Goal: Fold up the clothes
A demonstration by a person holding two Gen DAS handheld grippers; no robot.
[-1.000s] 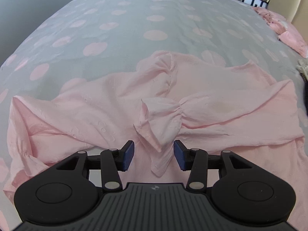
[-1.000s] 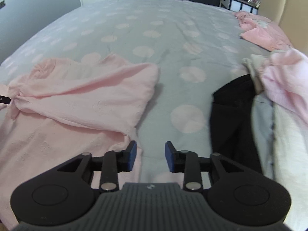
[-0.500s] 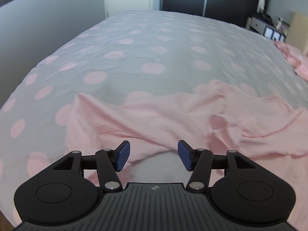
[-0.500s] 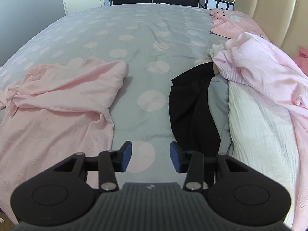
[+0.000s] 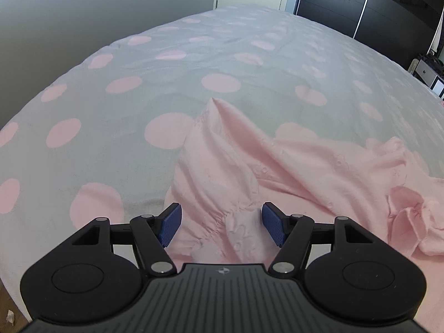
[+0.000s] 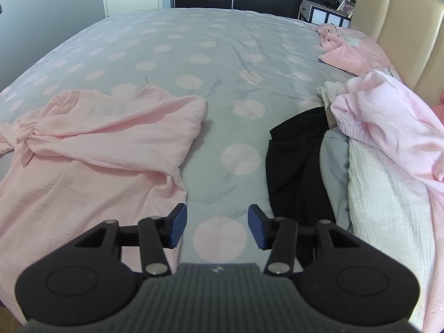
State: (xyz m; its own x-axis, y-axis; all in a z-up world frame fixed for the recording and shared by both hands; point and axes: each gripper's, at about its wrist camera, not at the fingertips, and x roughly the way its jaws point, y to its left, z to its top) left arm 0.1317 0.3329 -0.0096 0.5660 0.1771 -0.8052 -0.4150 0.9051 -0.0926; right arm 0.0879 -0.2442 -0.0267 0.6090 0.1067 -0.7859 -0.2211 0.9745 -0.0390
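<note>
Pink top (image 6: 91,149) lies spread on the bed (image 6: 211,63), near its front-left part in the right wrist view; rumpled, not flat. Thin crinkly fabric w/ small embroidered dots. One sleeve (image 6: 116,127) is laid across the body, gathered cuff at the left end. Lower body of the top runs toward the camera, edge just beside the right gripper's left finger.

Left wrist view: same top (image 5: 291,172) close up. A ridge of cloth rises to a point, w/ a row of small buttons along a fold to its right. A gathered, ruffled cuff (image 5: 236,222) sits between the fingers of the left gripper (image 5: 222,226). Jaws wide apart, pads not pressing the cloth. A second ruffled bit (image 5: 410,222) lies bunched at far right.

Right gripper (image 6: 217,226): jaws apart, nothing between them, over bare bedcover beside the top's edge.

Bedcover grey w/ pale pink spots. No containers in sight. To the right, well apart from the top, a heap of clothes: black item (image 6: 294,161), grey one (image 6: 333,161), white textured one (image 6: 388,208), pink one (image 6: 388,122) on top. Pink pillow (image 6: 349,47) by the beige headboard (image 6: 396,19).
</note>
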